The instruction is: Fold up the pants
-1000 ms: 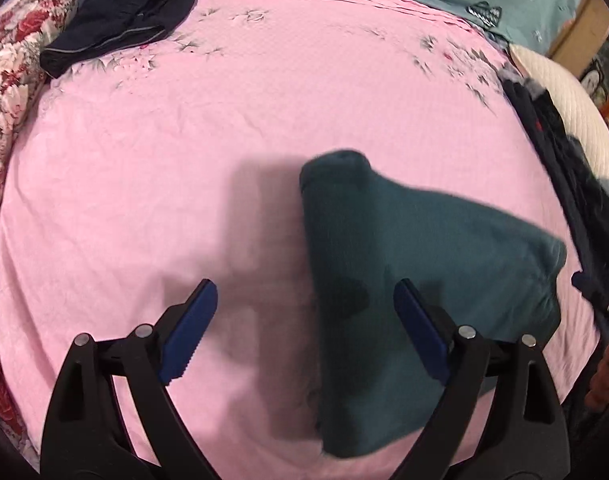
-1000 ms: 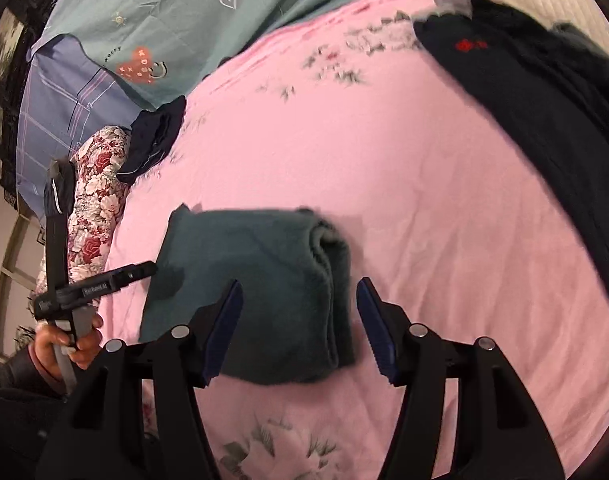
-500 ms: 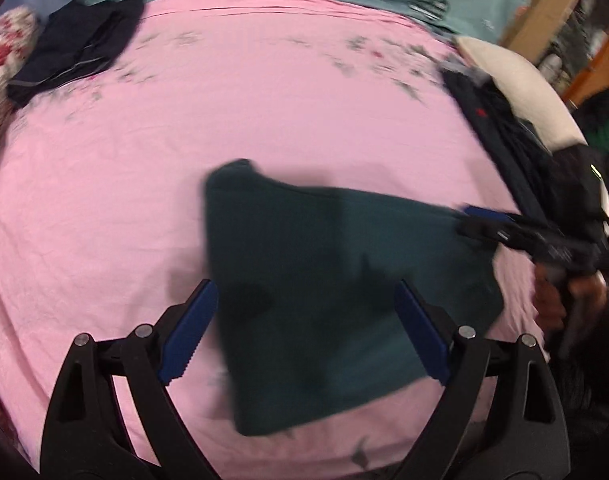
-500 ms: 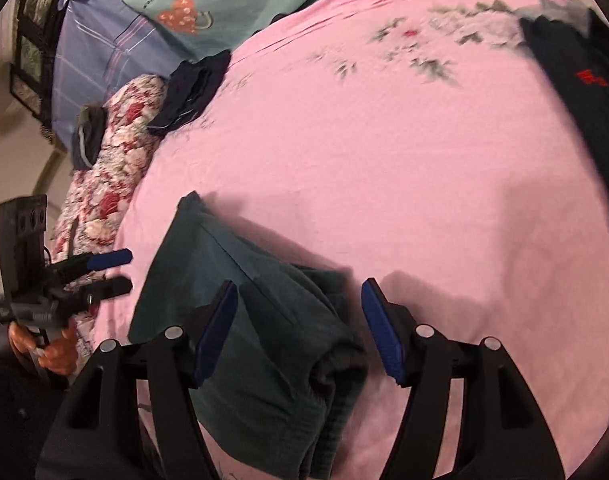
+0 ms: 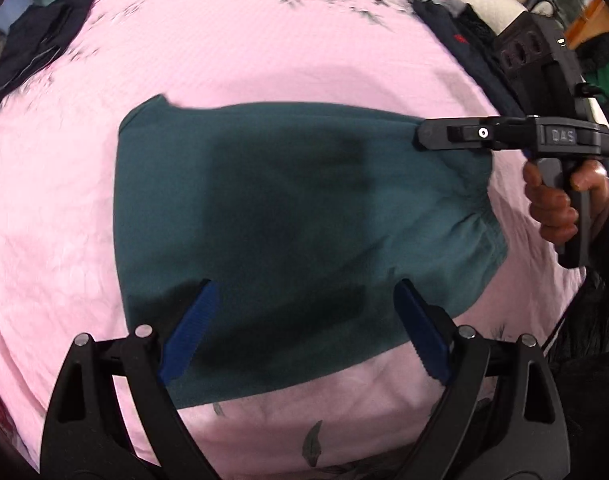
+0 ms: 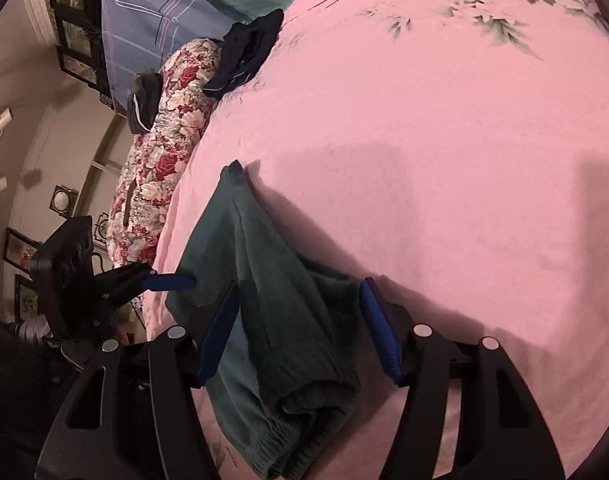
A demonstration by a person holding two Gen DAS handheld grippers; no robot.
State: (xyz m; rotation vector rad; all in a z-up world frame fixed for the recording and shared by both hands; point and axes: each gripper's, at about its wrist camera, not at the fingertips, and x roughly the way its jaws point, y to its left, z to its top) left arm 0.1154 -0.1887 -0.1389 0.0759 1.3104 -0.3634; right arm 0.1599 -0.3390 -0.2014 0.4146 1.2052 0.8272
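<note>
Both grippers hang over the folded pants [image 5: 288,216]. Left gripper [image 5: 304,328] points steeply down, fingers spread. Right gripper [image 6: 300,332] enters from 3 o'clock, fingers spread, gripping nothing.

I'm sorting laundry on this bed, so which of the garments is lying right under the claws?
The folded teal-green pants in the middle of the pink sheet; the navy garments lie off at the bed's edges.

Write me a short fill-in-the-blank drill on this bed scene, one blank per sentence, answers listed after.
1. The folded pants are dark ____ in colour.
2. They lie on a ____ bedsheet with a flower print.
3. The left gripper has its jaws ____, nothing clamped.
4. The right gripper has ____ pads.

Answers: green; pink; open; blue
</note>
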